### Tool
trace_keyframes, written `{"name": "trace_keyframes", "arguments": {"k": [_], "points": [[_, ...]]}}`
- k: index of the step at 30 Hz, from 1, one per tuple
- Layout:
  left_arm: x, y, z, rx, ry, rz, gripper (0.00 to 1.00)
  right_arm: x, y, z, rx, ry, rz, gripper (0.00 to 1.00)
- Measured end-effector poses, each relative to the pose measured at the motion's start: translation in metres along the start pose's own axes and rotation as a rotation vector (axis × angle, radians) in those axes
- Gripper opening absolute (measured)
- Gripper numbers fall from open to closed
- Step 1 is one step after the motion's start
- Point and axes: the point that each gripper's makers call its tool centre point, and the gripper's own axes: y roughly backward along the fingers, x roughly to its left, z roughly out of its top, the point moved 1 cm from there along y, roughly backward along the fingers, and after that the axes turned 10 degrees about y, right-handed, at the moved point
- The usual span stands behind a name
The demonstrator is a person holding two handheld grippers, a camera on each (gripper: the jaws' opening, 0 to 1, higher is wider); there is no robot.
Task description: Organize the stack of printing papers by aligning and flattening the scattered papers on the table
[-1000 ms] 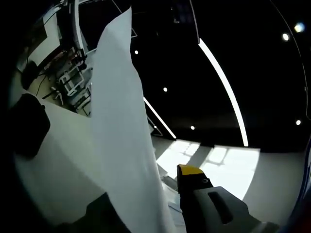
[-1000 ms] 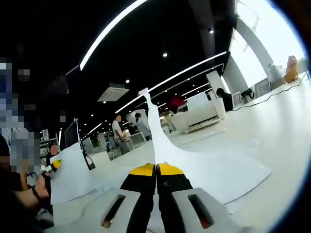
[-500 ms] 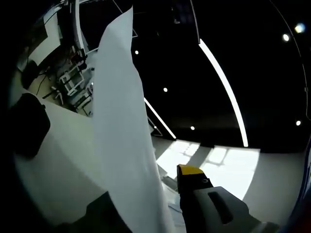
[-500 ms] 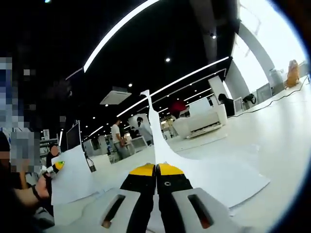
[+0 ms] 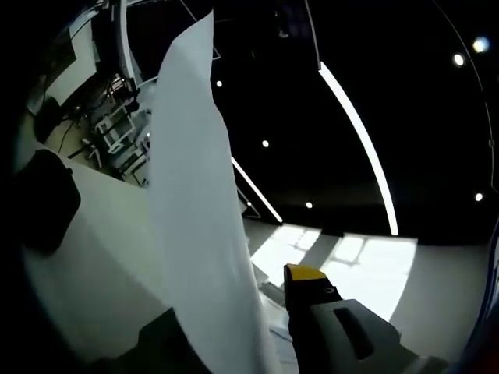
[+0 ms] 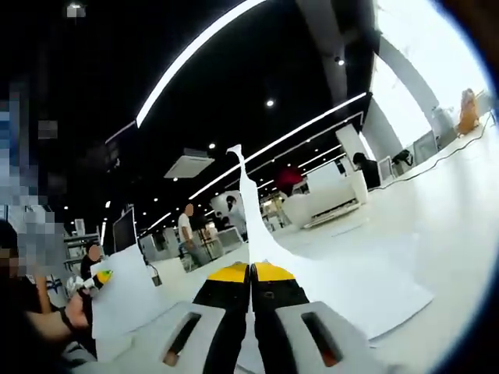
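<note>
White printing paper fills both views. In the left gripper view, a sheet (image 5: 195, 234) rises tall from between the fingers of your left gripper (image 5: 234, 343): one yellow-tipped finger (image 5: 308, 276) shows beside the sheet and the other is hidden behind it, so the left fingers appear to be clamped on the paper's edge. In the right gripper view, your right gripper (image 6: 251, 273) has its two yellow-tipped fingers pressed together on another part of the paper (image 6: 343, 284), which curls up into a thin peak just beyond the tips while the rest lies spread on the pale worktop (image 6: 460, 234).

Far left in that view, a hand (image 6: 78, 315) holds the left gripper's yellow tip (image 6: 101, 276) against a raised white sheet (image 6: 129, 300), well apart from the right gripper. I cannot tell whether both grippers hold one sheet or two.

To do this step well, judging from the lifted, curled paper:
- Keep both grips firm but close to the edge, so the paper does not crease.
- Bring the raised sheet down slowly and level, edges matched to the paper on the worktop.
- Avoid pulling the grippers apart, which could tear it.

Pose: both grippers point upward towards a dark ceiling with light strips (image 5: 355, 132), the left more steeply.
</note>
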Motion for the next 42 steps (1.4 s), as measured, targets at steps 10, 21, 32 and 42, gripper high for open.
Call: {"name": "trace_keyframes", "arguments": {"k": [10,21,32,42], "points": [[0.000,0.000,0.000,-0.001,0.000,-0.003,0.20,0.011,-0.003,0.004,0.012,0.010,0.041,0.00],[-0.004,0.000,-0.001,-0.002,0.000,-0.004,0.20,0.028,-0.007,0.026,-0.024,0.019,0.078,0.00],[-0.005,0.000,-0.002,-0.001,-0.002,-0.003,0.20,0.035,-0.008,0.041,-0.044,0.038,0.098,0.00],[-0.002,-0.001,0.000,0.000,0.000,-0.003,0.20,0.052,-0.008,0.064,-0.078,0.058,0.133,0.00]]}}
